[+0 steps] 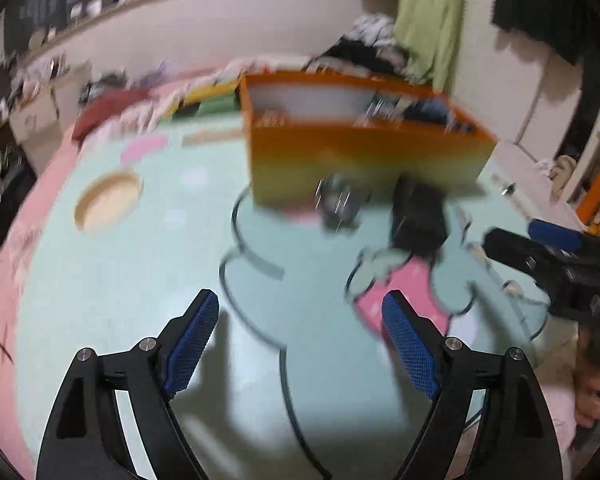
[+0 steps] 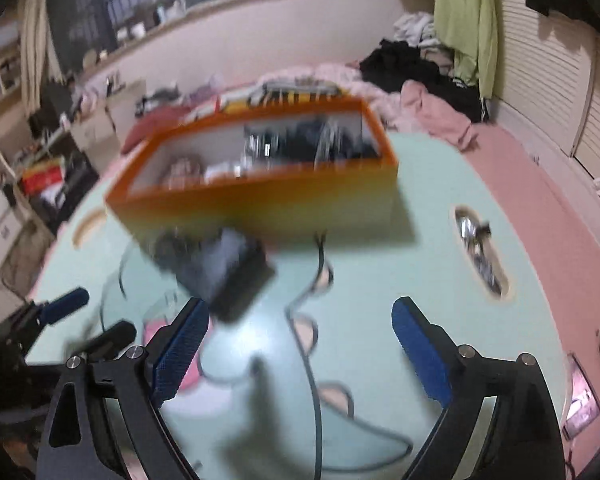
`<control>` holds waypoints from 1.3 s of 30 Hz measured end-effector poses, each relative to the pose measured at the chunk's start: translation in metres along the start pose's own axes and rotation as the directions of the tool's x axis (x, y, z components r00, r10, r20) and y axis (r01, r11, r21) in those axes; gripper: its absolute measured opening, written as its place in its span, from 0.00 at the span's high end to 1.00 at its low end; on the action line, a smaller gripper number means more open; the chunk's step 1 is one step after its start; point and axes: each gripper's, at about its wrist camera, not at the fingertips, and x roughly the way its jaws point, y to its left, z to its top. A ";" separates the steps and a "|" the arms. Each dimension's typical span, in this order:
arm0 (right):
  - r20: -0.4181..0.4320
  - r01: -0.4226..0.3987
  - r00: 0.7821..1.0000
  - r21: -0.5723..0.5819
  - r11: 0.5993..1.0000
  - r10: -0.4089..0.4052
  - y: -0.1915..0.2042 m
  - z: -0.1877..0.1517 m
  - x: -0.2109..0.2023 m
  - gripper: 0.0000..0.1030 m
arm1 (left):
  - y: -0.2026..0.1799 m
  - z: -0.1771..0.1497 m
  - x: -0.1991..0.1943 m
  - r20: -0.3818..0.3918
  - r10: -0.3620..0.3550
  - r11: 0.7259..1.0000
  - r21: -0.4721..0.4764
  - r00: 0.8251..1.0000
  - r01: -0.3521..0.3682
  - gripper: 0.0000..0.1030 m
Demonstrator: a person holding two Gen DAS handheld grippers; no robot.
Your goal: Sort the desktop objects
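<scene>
Both the left tongs and right tongs are spread wide and empty. Ahead of the right tongs, near their left pad, a blurred rectangular black object lies on the mint-green table, just before the open orange-rimmed sorting box. Best to square the pads across its narrow sides, then descend before closing.

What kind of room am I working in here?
Most likely a lived-in bedroom or child's room: a mint-green cartoon-print table holding an orange storage box, heaped clothes behind it, and a green curtain beside louvred doors.
</scene>
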 end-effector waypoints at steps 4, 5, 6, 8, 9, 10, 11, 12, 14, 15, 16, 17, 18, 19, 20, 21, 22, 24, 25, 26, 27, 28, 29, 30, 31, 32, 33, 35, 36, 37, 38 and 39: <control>-0.073 0.067 0.995 -0.019 0.998 -0.068 0.004 -0.019 0.024 0.02 | -0.016 -0.005 0.006 -0.013 0.067 0.996 0.066 0.998 -0.066 0.07; -0.082 0.104 0.991 -0.042 0.994 -0.108 0.005 -0.019 0.029 0.00 | -0.017 -0.005 0.007 -0.018 0.061 0.996 0.067 0.998 -0.060 0.04; -0.085 0.092 0.992 -0.027 0.995 -0.094 0.001 -0.019 0.031 0.00 | -0.015 -0.005 0.008 -0.027 0.064 0.996 0.064 0.998 -0.062 0.00; -0.082 0.094 0.992 -0.032 0.995 -0.096 -0.001 -0.019 0.031 0.00 | -0.015 -0.006 0.009 -0.026 0.063 0.996 0.063 0.998 -0.061 0.00; -0.081 0.094 0.992 -0.033 0.995 -0.097 -0.002 -0.020 0.030 0.00 | -0.015 -0.006 0.008 -0.024 0.062 0.996 0.064 0.998 -0.061 0.00; -0.080 0.095 0.992 -0.032 0.995 -0.098 -0.002 -0.021 0.030 0.00 | -0.015 -0.006 0.008 -0.023 0.062 0.996 0.064 0.998 -0.060 0.00; -0.079 0.097 0.992 -0.032 0.995 -0.099 -0.003 -0.021 0.030 0.00 | -0.014 -0.006 0.009 -0.023 0.061 0.996 0.063 0.998 -0.059 0.00; -0.081 0.099 0.992 -0.035 0.994 -0.102 -0.003 -0.022 0.030 0.00 | -0.014 -0.006 0.008 -0.023 0.060 0.996 0.063 0.998 -0.059 0.00; -0.082 0.099 0.991 -0.035 0.994 -0.101 -0.003 -0.020 0.030 0.00 | -0.013 -0.006 0.010 -0.023 0.061 0.996 0.063 0.998 -0.060 0.00; -0.082 0.099 0.992 -0.034 0.995 -0.101 -0.002 -0.021 0.030 0.00 | -0.013 -0.006 0.010 -0.023 0.062 0.996 0.064 0.998 -0.060 0.00; -0.082 0.098 0.992 -0.033 0.995 -0.100 -0.001 -0.021 0.030 0.00 | -0.013 -0.006 0.011 -0.023 0.061 0.996 0.064 0.998 -0.060 0.00; -0.082 0.098 0.992 -0.033 0.995 -0.100 -0.001 -0.021 0.030 0.00 | -0.013 -0.006 0.011 -0.024 0.061 0.996 0.064 0.998 -0.059 0.00; -0.083 0.098 0.992 -0.033 0.995 -0.100 0.001 -0.020 0.030 0.00 | -0.013 -0.007 0.011 -0.024 0.061 0.996 0.064 0.998 -0.059 0.00; -0.082 0.098 0.992 -0.033 0.995 -0.100 0.001 -0.020 0.030 0.00 | -0.013 -0.006 0.011 -0.024 0.061 0.996 0.064 0.998 -0.059 0.00; -0.082 0.098 0.992 -0.032 0.995 -0.101 0.001 -0.019 0.029 0.00 | -0.013 -0.007 0.010 -0.024 0.061 0.996 0.064 0.998 -0.059 0.00; -0.082 0.098 0.992 -0.033 0.995 -0.101 0.001 -0.019 0.029 0.00 | -0.013 -0.007 0.010 -0.024 0.061 0.996 0.064 0.998 -0.059 0.00; -0.079 0.099 0.992 -0.032 0.995 -0.101 0.001 -0.019 0.030 0.00 | -0.013 -0.006 0.010 -0.024 0.061 0.996 0.063 0.998 -0.059 0.00; -0.074 0.100 0.992 -0.032 0.994 -0.102 0.003 -0.018 0.030 0.00 | -0.013 -0.007 0.010 -0.024 0.061 0.996 0.064 0.998 -0.060 0.00; -0.074 0.099 0.992 -0.032 0.995 -0.101 0.003 -0.018 0.030 0.00 | -0.013 -0.007 0.010 -0.024 0.061 0.996 0.064 0.998 -0.060 0.00; -0.073 0.099 0.992 -0.033 0.995 -0.101 0.003 -0.017 0.030 0.00 | -0.013 -0.007 0.010 -0.024 0.062 0.996 0.064 0.998 -0.060 0.00; -0.073 0.100 0.992 -0.033 0.994 -0.102 0.003 -0.017 0.030 0.00 | -0.013 -0.007 0.010 -0.024 0.061 0.996 0.064 0.998 -0.060 0.00; -0.073 0.101 0.992 -0.033 0.994 -0.103 0.003 -0.017 0.030 0.00 | -0.013 -0.006 0.010 -0.024 0.061 0.996 0.064 0.998 -0.060 0.00; -0.071 0.102 0.992 -0.034 0.994 -0.104 0.003 -0.017 0.030 0.00 | -0.013 -0.007 0.010 -0.024 0.061 0.996 0.064 0.998 -0.060 0.00; -0.071 0.102 0.992 -0.034 0.994 -0.105 0.003 -0.017 0.030 0.00 | -0.013 -0.007 0.010 -0.024 0.061 0.996 0.064 0.998 -0.059 0.00; -0.070 0.103 0.992 -0.034 0.994 -0.105 0.003 -0.016 0.030 0.00 | -0.013 -0.007 0.010 -0.024 0.061 0.996 0.064 0.998 -0.060 0.00; -0.070 0.102 0.992 -0.035 0.994 -0.104 0.004 -0.016 0.030 0.00 | -0.013 -0.007 0.010 -0.024 0.061 0.996 0.064 0.998 -0.060 0.00; -0.070 0.101 0.992 -0.036 0.994 -0.103 0.004 -0.016 0.030 0.00 | -0.013 -0.007 0.010 -0.024 0.061 0.996 0.064 0.998 -0.060 0.00; -0.064 0.088 0.994 -0.038 0.995 -0.090 0.003 -0.016 0.030 0.00 | -0.013 -0.007 0.010 -0.024 0.061 0.996 0.064 0.998 -0.060 0.00; -0.059 0.081 0.995 -0.039 0.996 -0.083 0.003 -0.017 0.029 0.05 | -0.013 -0.007 0.009 -0.024 0.061 0.996 0.064 0.998 -0.060 0.00; -0.043 0.056 0.997 -0.036 0.998 -0.058 0.003 -0.017 0.025 0.09 | -0.013 -0.007 0.009 -0.024 0.061 0.996 0.064 0.998 -0.059 0.00; -0.031 0.033 0.999 -0.031 0.999 -0.034 0.003 -0.016 0.023 0.18 | -0.012 -0.006 0.009 -0.023 0.059 0.996 0.064 0.998 -0.058 0.00; -0.020 0.005 1.000 -0.018 1.000 -0.006 0.002 -0.015 0.020 0.25 | -0.012 -0.006 0.009 -0.023 0.058 0.996 0.063 0.998 -0.056 0.00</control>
